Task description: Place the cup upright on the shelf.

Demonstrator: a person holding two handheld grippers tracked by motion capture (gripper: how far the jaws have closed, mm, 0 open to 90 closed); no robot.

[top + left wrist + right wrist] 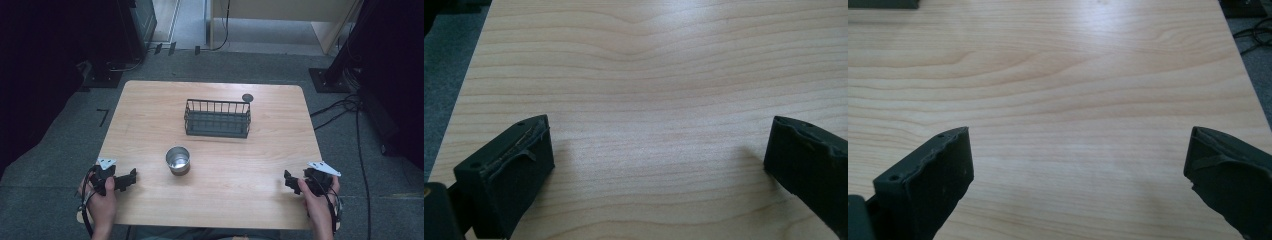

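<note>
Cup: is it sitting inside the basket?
No, the cup stands on the bare table, apart from the basket and nearer the person.

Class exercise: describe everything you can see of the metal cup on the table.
The metal cup is a small round cup that looks like shiny steel, with a bright rim, a silvery inside and a darker lower outside. It stands upright, mouth open upward and apparently empty, on the wooden table, nearer the person than the wire basket. Only the tabletop touches it.
</note>
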